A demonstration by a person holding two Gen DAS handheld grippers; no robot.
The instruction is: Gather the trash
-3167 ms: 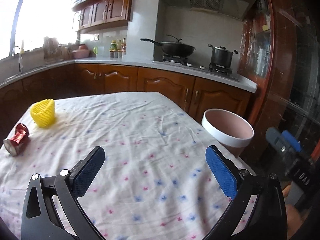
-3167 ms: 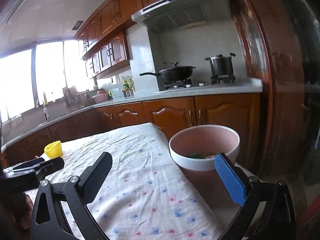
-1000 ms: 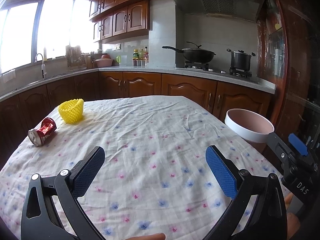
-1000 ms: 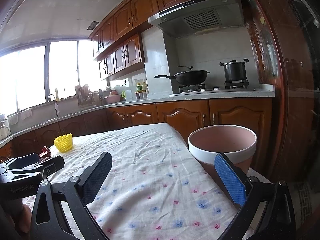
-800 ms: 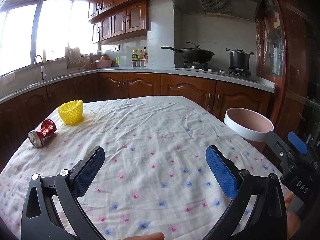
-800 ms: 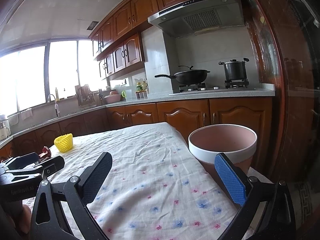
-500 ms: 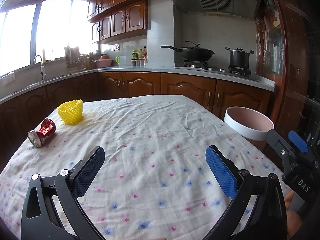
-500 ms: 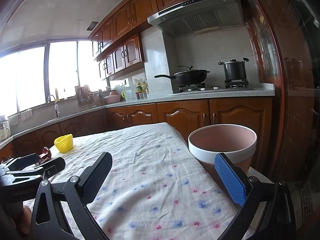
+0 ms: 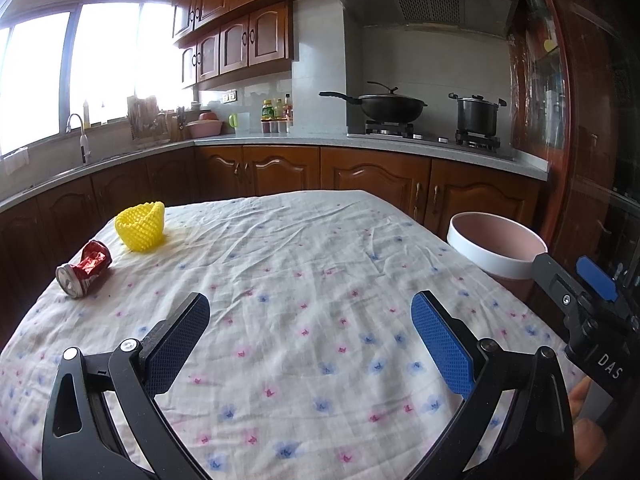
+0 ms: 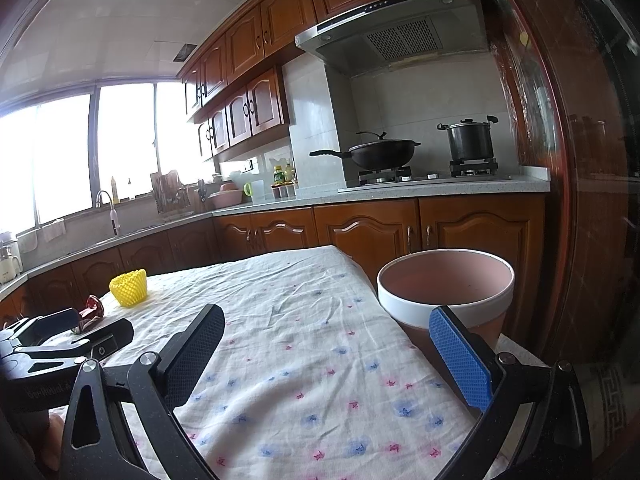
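Observation:
A crushed red can [image 9: 84, 268] lies on its side at the table's far left, with a yellow foam fruit net [image 9: 141, 226] just behind it. Both also show small in the right wrist view: the can [image 10: 91, 309] and the net [image 10: 129, 287]. A pink bin with a white rim [image 9: 496, 245] stands beside the table's right edge, close in front of my right gripper [image 10: 326, 344]. My left gripper [image 9: 310, 330] hangs open over the near middle of the cloth, empty. The right gripper is open and empty too.
The table wears a white cloth with small flowers [image 9: 304, 280]. Wooden kitchen cabinets [image 9: 280, 168] and a counter run behind it, with a wok [image 9: 392, 106] and a pot [image 9: 477, 114] on the stove. A dark wooden wall [image 10: 592, 200] stands right of the bin.
Over the last second almost nothing shifts. Since 3.2 s ago both grippers have pulled back and levelled, so more of the table and kitchen shows.

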